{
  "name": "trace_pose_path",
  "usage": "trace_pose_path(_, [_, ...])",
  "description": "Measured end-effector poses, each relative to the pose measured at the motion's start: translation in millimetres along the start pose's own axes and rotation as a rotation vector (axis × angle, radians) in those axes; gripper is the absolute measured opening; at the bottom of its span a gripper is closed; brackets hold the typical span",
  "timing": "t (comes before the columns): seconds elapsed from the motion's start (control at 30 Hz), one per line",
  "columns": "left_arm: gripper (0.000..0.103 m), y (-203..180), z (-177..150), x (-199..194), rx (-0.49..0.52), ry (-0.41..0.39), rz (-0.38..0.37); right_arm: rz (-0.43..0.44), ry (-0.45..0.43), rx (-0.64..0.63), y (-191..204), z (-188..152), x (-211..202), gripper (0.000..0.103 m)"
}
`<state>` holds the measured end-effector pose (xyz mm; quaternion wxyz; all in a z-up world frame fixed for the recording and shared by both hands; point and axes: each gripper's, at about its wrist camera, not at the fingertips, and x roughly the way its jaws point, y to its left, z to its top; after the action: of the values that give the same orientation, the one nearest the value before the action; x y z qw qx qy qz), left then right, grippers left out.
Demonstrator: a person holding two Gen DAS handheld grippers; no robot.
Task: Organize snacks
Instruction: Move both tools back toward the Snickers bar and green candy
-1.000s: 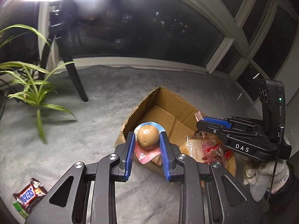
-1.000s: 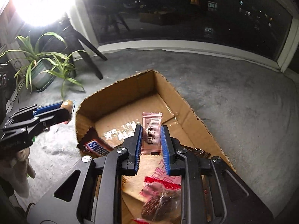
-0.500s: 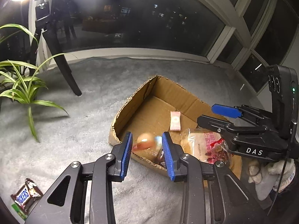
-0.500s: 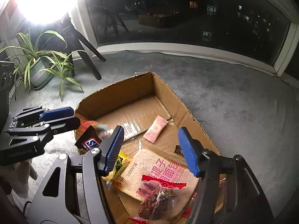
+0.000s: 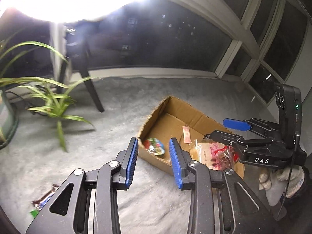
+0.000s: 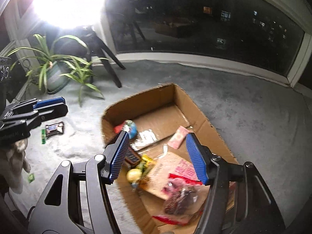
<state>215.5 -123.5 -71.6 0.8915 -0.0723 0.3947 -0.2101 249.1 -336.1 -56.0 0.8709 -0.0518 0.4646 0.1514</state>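
Observation:
An open cardboard box sits on the grey carpet. Inside lie a round snack in a red and blue wrapper at the near left corner, a pink sachet on the floor, and a bagged bread with red print. My left gripper hangs open just outside the box's left corner, nothing between its pads. Above the box, my right gripper stands wide open and holds nothing.
A Snickers bar and small green packets lie on the carpet left of the box. A potted plant and dark chair legs stand at the back left. Dark windows line the far side.
The left gripper let go of the round snack, which now lies in the box. The right gripper opened and dropped the pink sachet onto the box floor. Both grippers rose and drew back.

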Motion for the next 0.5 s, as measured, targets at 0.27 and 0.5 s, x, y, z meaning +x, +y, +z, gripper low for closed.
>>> trace_pose_path(0.27, [0.031, 45.0, -18.0, -70.2, -0.028, -0.062, 0.079, 0.086, -0.025, -0.075, 48.5, -1.5, -19.4, 0.063])
trace_pose_path(0.5, [0.031, 100.5, -57.1, -123.8, -0.126, -0.074, 0.183, 0.173, -0.025, -0.168, 98.5, -1.5, -25.2, 0.064])
